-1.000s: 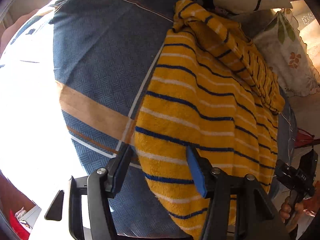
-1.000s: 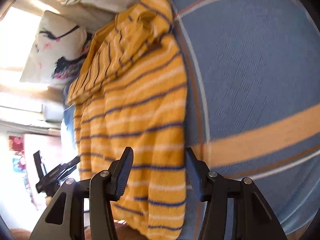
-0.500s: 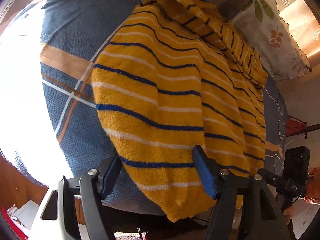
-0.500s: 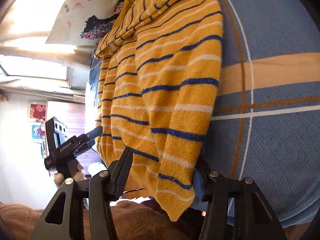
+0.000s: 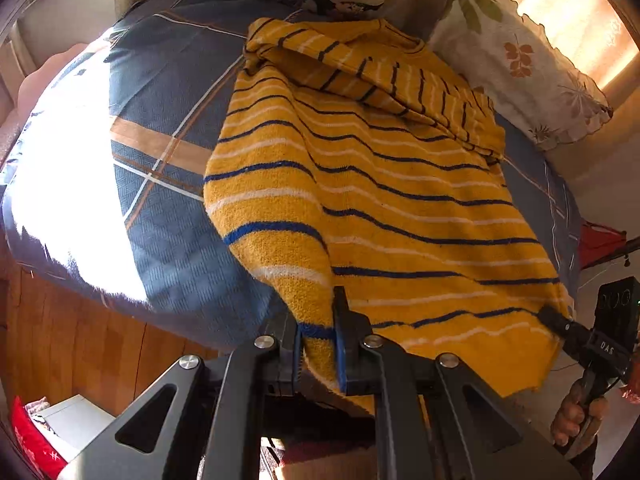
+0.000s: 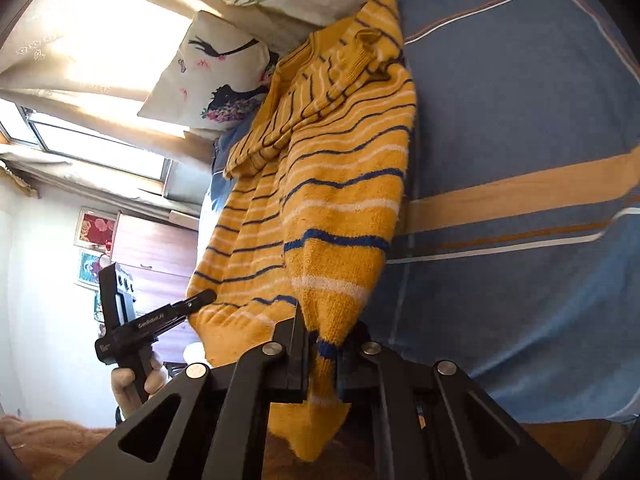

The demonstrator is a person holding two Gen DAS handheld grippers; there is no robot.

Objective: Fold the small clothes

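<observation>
I see one yellow knit sweater (image 5: pixel 384 208) with navy and white stripes, spread flat on the bed. Its sleeves are folded across the chest near the collar. The hem hangs over the bed's edge, with both bottom corners raised.

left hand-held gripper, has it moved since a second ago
Yes. The left hand-held gripper was open over the bedspread beside the sweater; it has slid right and now pinches the sweater's hem corner.

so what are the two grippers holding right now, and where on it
Both hold the yellow striped sweater at its bottom hem: left gripper and right gripper each pinch one corner.
</observation>
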